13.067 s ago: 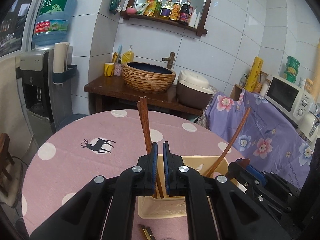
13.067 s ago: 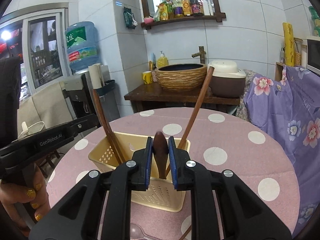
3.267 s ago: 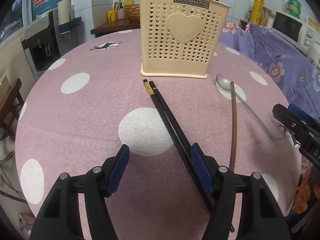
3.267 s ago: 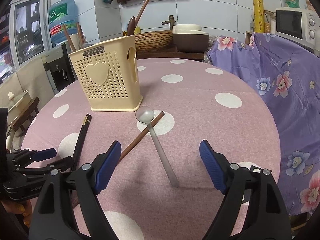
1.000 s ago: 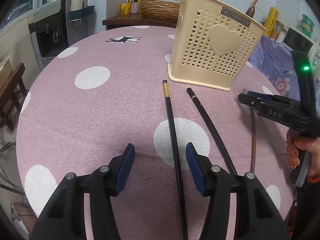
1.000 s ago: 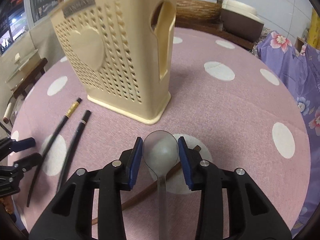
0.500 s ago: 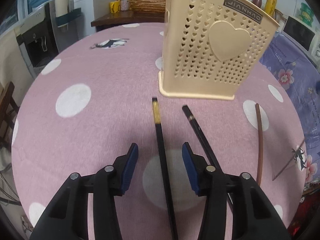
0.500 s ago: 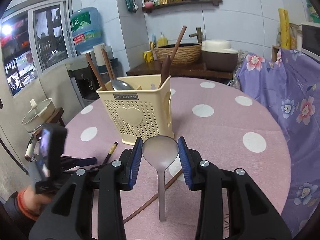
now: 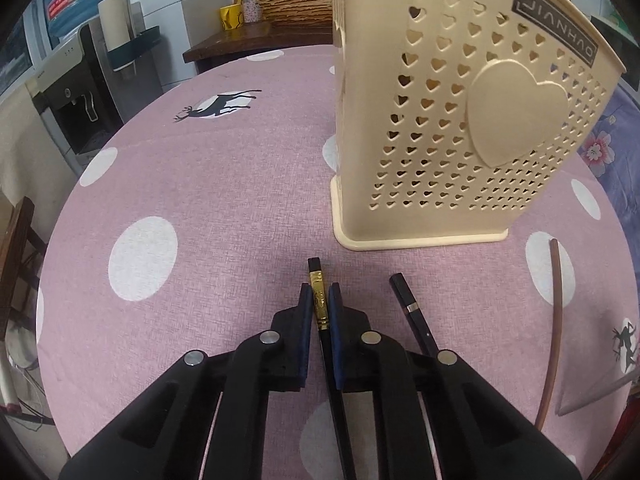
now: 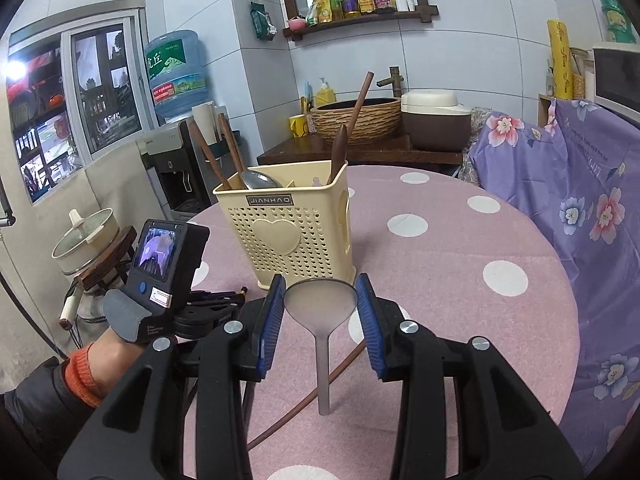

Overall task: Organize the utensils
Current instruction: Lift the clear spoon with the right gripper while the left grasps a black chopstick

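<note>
At the bottom centre of the left wrist view the left gripper [image 9: 320,300] had just closed its blue pads onto a black chopstick [image 9: 325,330], pinching it at its gold band with the square tip poking out ahead; the stick lay along the pink polka-dot tablecloth [image 9: 208,208]; just right of it a second black chopstick [image 9: 412,312] lay free on the cloth, and further right, near the frame's edge, a thin brown stick [image 9: 554,320] rested, perhaps a long wooden handle, though its ends ran out of sight; beyond, in the upper right, the cream utensil basket [image 9: 452,132] stood upright on the cloth, apart from both chopsticks.

In the right wrist view the right gripper [image 10: 320,308], low centre, stood partly open with its pads pressed on either edge of a translucent spoon [image 10: 320,300], bowl up and handle hanging down above the cloth; at lower left a hand [image 10: 112,354] in an orange cuff held the other gripper's body; behind the spoon, mid-frame, the basket held a metal spoon [image 10: 260,180] and several wooden utensils [image 10: 340,148].
</note>
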A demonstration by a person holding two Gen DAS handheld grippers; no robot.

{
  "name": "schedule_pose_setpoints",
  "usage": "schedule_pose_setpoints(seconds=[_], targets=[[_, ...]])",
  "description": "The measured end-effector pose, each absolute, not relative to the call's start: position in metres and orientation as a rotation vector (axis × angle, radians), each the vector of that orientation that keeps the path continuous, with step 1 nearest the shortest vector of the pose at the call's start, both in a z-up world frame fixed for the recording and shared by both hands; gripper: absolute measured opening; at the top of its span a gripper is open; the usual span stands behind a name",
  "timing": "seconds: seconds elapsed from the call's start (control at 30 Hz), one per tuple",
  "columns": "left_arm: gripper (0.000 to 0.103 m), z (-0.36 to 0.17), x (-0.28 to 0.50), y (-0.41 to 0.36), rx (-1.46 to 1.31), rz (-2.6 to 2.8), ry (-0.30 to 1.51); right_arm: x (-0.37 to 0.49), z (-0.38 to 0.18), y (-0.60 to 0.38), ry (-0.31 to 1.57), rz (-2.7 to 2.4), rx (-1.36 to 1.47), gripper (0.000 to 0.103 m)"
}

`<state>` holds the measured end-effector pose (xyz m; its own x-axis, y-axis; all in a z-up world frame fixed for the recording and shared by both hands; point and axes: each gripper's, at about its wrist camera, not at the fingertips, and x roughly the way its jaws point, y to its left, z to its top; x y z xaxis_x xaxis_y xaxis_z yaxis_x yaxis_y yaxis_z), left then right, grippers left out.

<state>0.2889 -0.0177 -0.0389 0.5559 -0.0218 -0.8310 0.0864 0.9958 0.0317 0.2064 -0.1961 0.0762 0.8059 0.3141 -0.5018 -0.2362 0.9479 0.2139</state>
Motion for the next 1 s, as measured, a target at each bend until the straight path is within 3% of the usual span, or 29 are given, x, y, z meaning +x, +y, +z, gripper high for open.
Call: schedule_pose_setpoints(seconds=[0.57, 1.0], targets=[[0.008, -0.031, 0.279, -0.011, -0.016, -0.085, 0.937, 0.203, 0.073, -0.202, 0.556, 0.277, 0.17, 0.037], [0.008, 0.091, 0.195, 0.036, -0.186, -0.204, 0.616, 0.2, 0.072, -0.204, 0.551, 0.269, 0.174, 0.037]])
